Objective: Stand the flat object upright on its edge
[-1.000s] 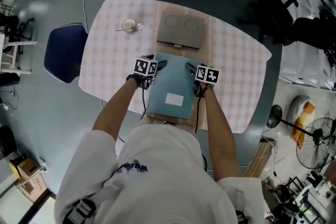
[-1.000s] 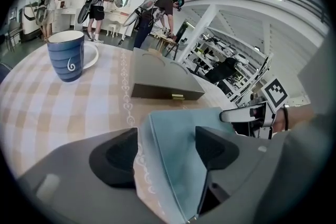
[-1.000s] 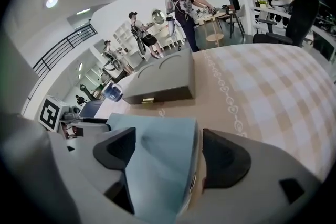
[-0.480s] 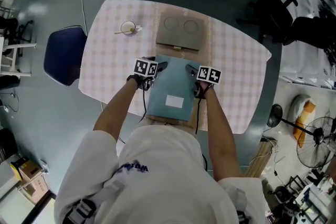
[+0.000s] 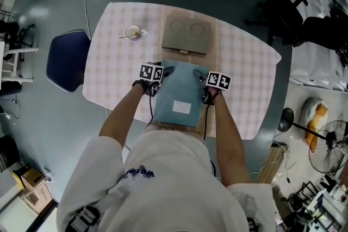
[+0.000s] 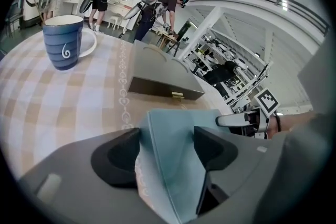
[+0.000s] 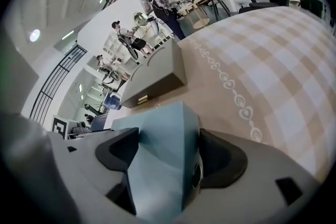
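The flat object is a teal book-like slab (image 5: 179, 92) with a white label. It lies broad face up over the near part of the checked table (image 5: 117, 62). My left gripper (image 5: 165, 70) grips its left edge near the far corner. In the left gripper view the slab (image 6: 176, 176) fills the gap between my left gripper's (image 6: 167, 148) pads. My right gripper (image 5: 200, 76) holds the right edge. Its jaws have just been closing. In the right gripper view the slab's corner (image 7: 157, 165) is pressed between my right gripper's (image 7: 169, 152) pads.
A grey-brown case with a brass clasp (image 5: 187, 35) lies flat just beyond the slab. A blue mug (image 6: 63, 42) stands at the far left of the table (image 5: 133, 31). A dark blue chair (image 5: 68, 60) sits off the table's left edge. People stand in the background.
My right gripper has rolled a little on the slab's right edge. The left gripper and the slab stay almost where they were.
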`<state>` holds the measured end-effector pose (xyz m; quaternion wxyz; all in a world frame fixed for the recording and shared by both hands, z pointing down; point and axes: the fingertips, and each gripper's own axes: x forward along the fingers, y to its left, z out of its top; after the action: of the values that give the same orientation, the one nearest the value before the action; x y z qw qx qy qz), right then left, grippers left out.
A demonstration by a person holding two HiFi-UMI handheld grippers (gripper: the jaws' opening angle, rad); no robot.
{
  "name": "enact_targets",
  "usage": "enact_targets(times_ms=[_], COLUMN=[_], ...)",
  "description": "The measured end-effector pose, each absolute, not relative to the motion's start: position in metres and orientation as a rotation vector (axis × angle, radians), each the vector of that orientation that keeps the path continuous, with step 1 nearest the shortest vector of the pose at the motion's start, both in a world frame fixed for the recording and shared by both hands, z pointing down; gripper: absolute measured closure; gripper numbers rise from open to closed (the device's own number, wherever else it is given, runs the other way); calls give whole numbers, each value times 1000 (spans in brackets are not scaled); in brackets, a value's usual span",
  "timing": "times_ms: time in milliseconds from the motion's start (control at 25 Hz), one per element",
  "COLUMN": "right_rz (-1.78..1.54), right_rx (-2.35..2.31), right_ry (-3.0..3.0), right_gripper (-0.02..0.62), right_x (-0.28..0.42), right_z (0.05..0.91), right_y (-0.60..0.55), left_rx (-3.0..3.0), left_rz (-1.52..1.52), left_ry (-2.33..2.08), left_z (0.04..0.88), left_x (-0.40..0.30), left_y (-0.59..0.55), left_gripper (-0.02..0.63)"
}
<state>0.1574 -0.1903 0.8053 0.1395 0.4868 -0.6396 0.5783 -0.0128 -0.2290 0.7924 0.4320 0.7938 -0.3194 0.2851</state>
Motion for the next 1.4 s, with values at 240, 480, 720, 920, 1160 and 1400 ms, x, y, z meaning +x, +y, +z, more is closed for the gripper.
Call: enact_targets(times_ms=[240,480,720,920,1160,1400], right_rz=[1663,1615,1534,1509,1460,1407], right_rx=[1396,1376,1337,1335,1359,1401], right_ry=[-1851,-1870,-1890,-1895,-1936,-1977], right_gripper=[232,238,252,256,259,264], right_x=[157,158,155,153,152,159], right_z=[806,801,790,785,769,750], right_y=[-190,-190,-190,-191,-192,-198], left_rx=[1933,1923,1942,1952,1993,2041], left_rz=[697,716,725,738,718,711], left_ry=[-791,-795,-793,-793,-826,-835], left_z=[795,791,784,780,763,744], left_x=[-13,-12,-14,-15,-16,-10], left_y=[-227,-226,-225,-225,-226,-232], left_gripper=[281,284,285,285,288,290])
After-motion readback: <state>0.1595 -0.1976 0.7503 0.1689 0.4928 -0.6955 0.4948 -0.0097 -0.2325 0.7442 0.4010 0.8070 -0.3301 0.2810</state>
